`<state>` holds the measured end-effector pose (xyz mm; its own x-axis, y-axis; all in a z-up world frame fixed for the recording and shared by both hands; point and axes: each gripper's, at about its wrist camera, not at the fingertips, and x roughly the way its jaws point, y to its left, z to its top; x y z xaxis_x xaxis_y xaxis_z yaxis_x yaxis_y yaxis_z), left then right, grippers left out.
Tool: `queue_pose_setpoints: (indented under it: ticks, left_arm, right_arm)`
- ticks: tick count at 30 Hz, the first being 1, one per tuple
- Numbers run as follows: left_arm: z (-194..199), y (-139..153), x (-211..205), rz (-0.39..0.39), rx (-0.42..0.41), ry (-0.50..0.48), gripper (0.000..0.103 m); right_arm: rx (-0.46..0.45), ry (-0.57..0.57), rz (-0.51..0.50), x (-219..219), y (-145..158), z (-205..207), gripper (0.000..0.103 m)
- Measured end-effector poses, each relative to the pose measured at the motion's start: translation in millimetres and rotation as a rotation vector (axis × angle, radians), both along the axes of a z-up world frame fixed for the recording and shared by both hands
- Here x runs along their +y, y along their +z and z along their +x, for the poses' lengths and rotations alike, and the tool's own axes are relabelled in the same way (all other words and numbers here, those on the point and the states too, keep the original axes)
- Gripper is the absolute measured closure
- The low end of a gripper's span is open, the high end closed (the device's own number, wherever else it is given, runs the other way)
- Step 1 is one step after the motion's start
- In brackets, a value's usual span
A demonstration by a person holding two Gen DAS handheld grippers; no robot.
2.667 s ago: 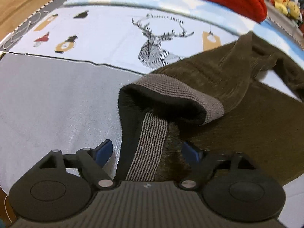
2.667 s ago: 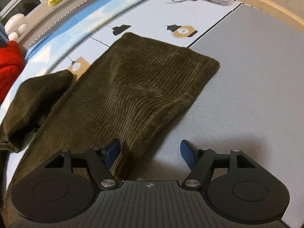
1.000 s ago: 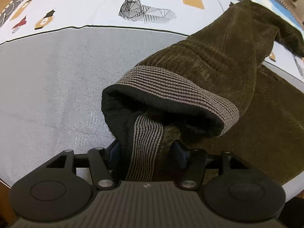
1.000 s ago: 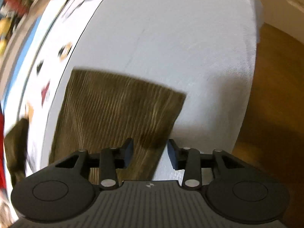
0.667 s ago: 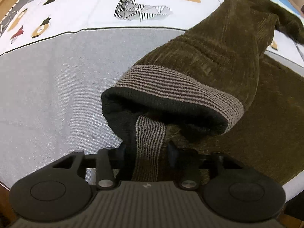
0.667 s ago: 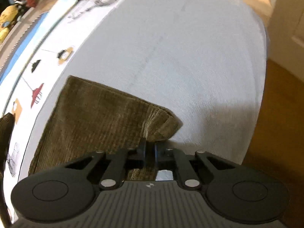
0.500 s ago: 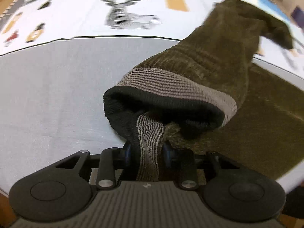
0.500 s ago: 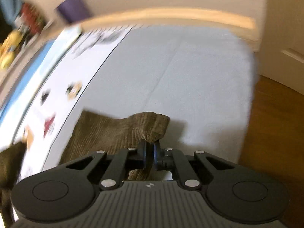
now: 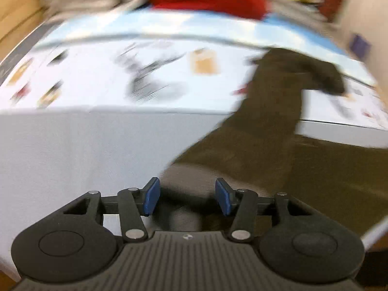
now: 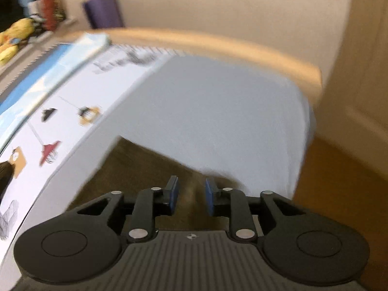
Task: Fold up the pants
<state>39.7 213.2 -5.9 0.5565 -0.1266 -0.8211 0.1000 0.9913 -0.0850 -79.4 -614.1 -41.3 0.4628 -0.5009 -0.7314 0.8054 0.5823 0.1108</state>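
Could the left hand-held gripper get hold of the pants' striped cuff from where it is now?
Probably yes. The left hand-held gripper sits right over the pants, and the blurred cuff lies between its opening jaws with nothing in the way. The blue pads look clear of the cloth, so it would only need to close.

I see dark olive-brown corduroy pants point(image 9: 262, 131) spread on the bed, blurred by motion. Grey ribbed waistband point(image 9: 191, 177) bunched at the near end, one leg running up and away to a crumpled dark cuff. In the right view a flat leg panel point(image 10: 135, 169) lies near the bed's edge.
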Motion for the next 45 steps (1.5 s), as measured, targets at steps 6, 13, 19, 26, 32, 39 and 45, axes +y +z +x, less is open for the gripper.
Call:
queue_pose_setpoints:
  ticks: [6,13,19,26,32,39,45]
  left_arm:
    - [-11,-20,-90,0.282,-0.053,-0.377,0.033]
    - [18,-26,-75,0.321,-0.01,-0.334,0.084]
    - [66,22,21,0.389,-0.253,0.419,0.078]
    - [86,17,-59,0.266,-0.259,0.198,0.074]
    - [118,-8,-144,0.072,-0.187,0.028,0.071]
    - [152,-39,-241,0.018,-0.138,-0.133,0.046]
    - [185,-70,-269,0.034,-0.101,-0.15,0.045]
  right_arm:
    - [-0.092,0.223,0.03,39,12,37,0.069]
    - [-0.139,0.423,0.051,104,32,77,0.063]
    - [-0.167,0.519,0.076,150,38,105,0.063]
    - [-0.161,0.576,0.109,185,37,143,0.063]
    - [-0.2,0.57,0.181,215,34,168,0.063]
    - [-0.343,0.468,0.357,203,17,206,0.063]
    - [-0.437,0.323,0.537,169,-15,244,0.062]
